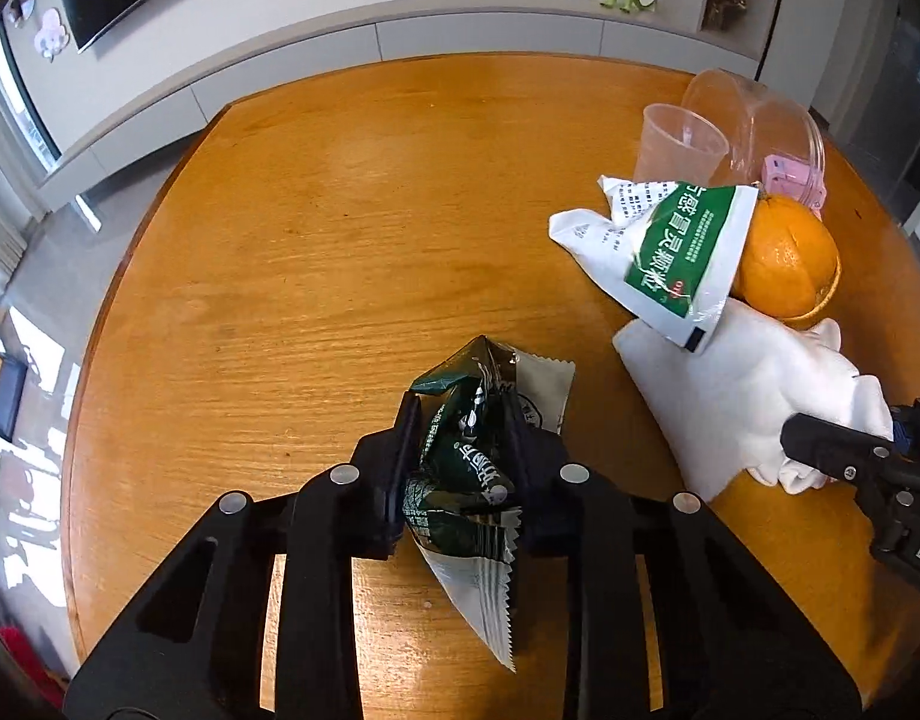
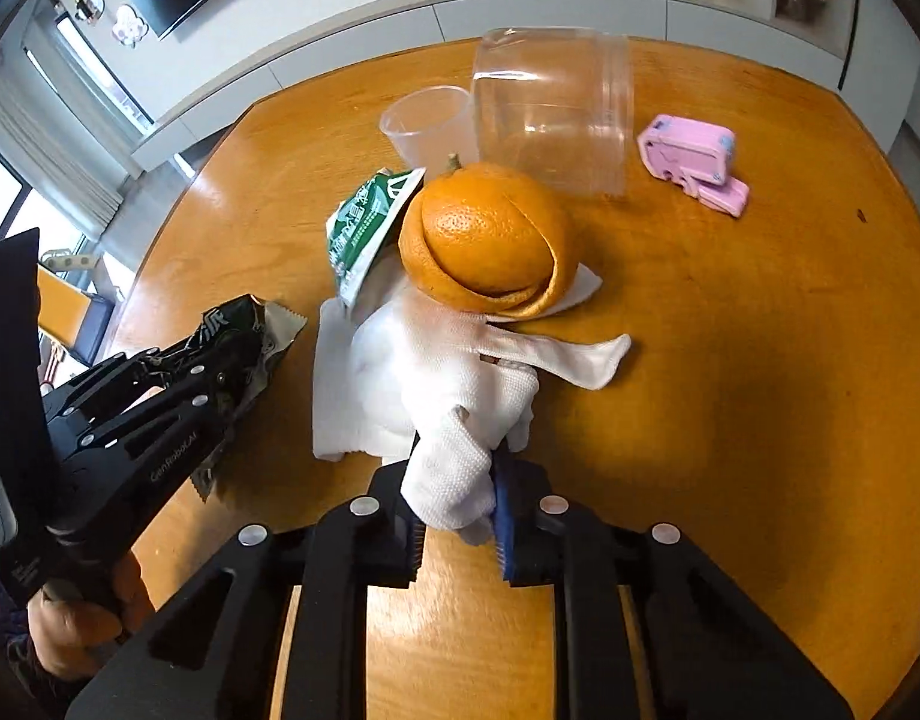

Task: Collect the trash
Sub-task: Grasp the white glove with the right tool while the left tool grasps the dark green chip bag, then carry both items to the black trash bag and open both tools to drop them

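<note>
Your left gripper [image 1: 460,420] is clamped on the crumpled dark-green foil snack wrapper [image 1: 466,462], just above the round wooden table [image 1: 280,270]. Your right gripper [image 2: 457,480] pinches the near corner of the white paper towel [image 2: 400,372]. The towel's long axis runs fwd from the right gripper, w/ the curled orange peel [image 2: 490,240] and green-white sachet [image 2: 364,228] on its far end, so judge a straight lift likely tips both.

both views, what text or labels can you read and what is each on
"感冒灵颗粒": white on green, on the sachet leaning on the orange peel.
"CenRobotAI": on the left gripper body, right wrist view.
"DA": cut off, on the right gripper body, left wrist view.
Dark green wrapper in the left gripper: large white characters, too crumpled to read.
Small print on the sachet: too small.
</note>
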